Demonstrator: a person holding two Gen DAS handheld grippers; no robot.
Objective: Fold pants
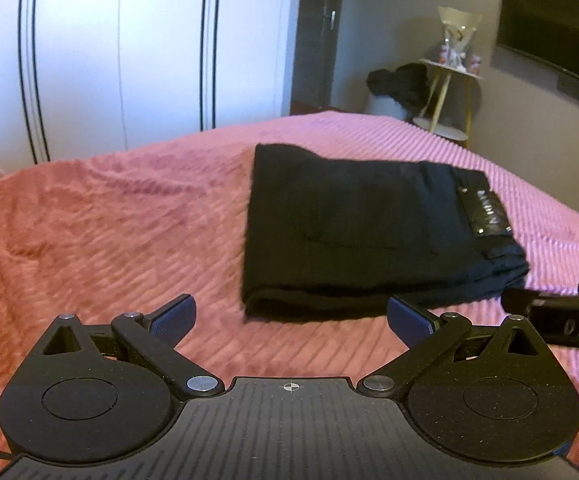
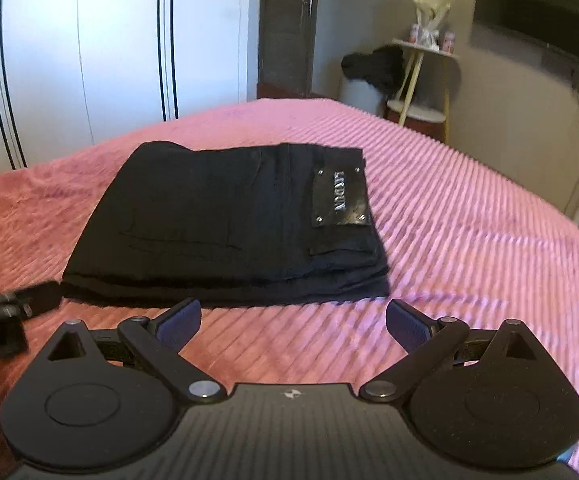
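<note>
1. Left hand-held gripper [image 1: 291, 320]: bottom centre of the left wrist view. Fingers are spread apart and hold nothing. It hovers over the bedspread [image 1: 109, 220], just short of the pants [image 1: 353, 232].
2. Right hand-held gripper [image 2: 293, 322]: bottom centre of the right wrist view. Fingers are likewise apart and empty, just short of the near edge of the pants.
3. Each gripper shows at the edge of the other's view: the right one at lower right of the left view, the left one at lower left of the right view. Neither touches the cloth.
4. Pants: black, lying centre frame on the pink bedspread as a compact stacked rectangle, layers visible along the near edge. The waistband patch [image 2: 341, 198] faces up at the right end.
5. Status, judged from the layout: folding appears complete or nearly so. At most, squaring of the edges remains.
6. Far field: white wardrobe [image 1: 129, 52] upper left, side table [image 1: 449, 92] and dark screen [image 1: 553, 28] upper right.
</note>
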